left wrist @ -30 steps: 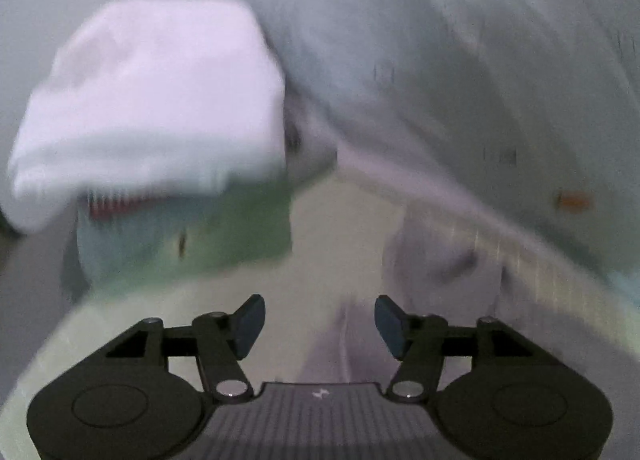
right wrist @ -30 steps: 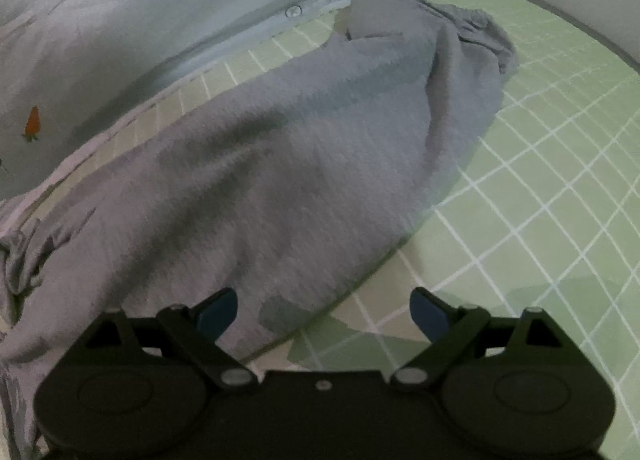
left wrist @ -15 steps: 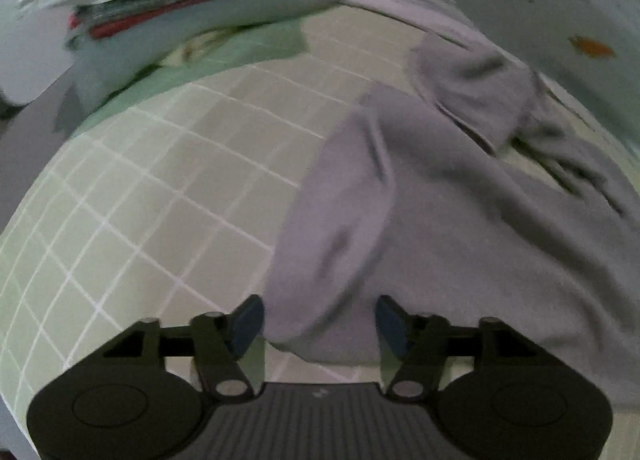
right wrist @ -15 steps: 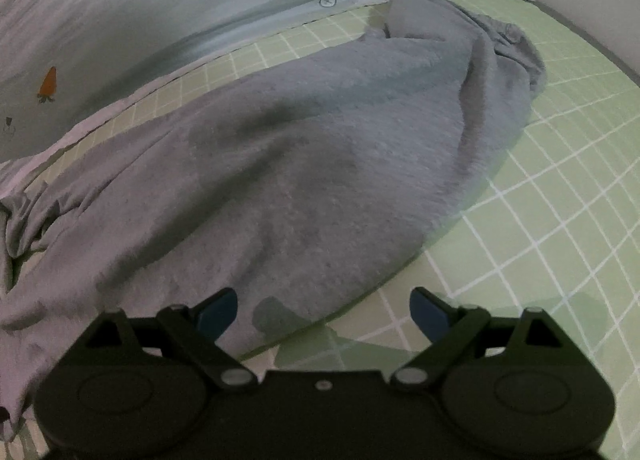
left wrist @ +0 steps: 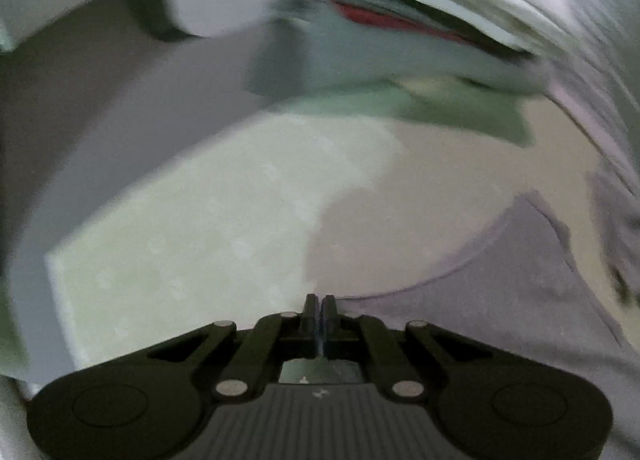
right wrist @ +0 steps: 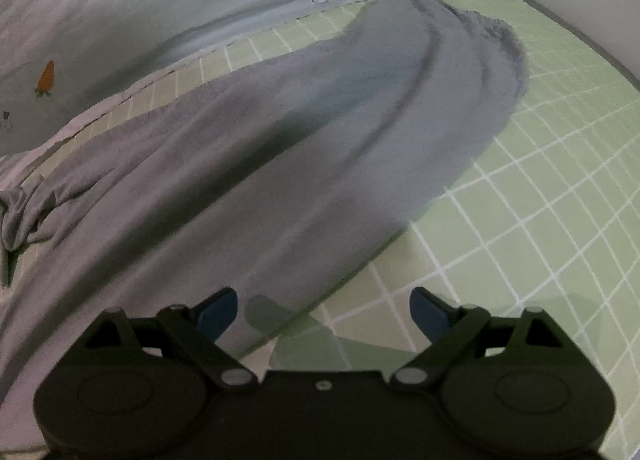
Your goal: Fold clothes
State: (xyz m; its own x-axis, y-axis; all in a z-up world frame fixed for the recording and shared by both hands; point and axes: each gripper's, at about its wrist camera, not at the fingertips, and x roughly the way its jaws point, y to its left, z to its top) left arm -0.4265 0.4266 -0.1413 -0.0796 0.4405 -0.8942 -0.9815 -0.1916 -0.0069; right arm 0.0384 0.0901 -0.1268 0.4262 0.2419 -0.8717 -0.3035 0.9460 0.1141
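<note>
A grey garment (right wrist: 280,148) lies spread across the green checked sheet (right wrist: 540,228), bunched at its far end and at the left. My right gripper (right wrist: 324,310) is open just above the garment's near edge, its left finger over the cloth. In the left wrist view the same grey garment (left wrist: 500,292) fills the lower right. My left gripper (left wrist: 319,310) is shut at the garment's edge; the cloth meets its tips, but the grip itself is not clearly visible. This view is blurred.
A stack of folded clothes (left wrist: 400,20), white on top with red and grey-green layers, sits at the far end of the bed. A pale blue duvet (right wrist: 160,0) with a carrot print lies behind the garment. The bed edge (left wrist: 52,268) is at left.
My left gripper has closed from open and dropped to the garment's edge, swinging left. The right gripper stayed open and edged slightly nearer the garment.
</note>
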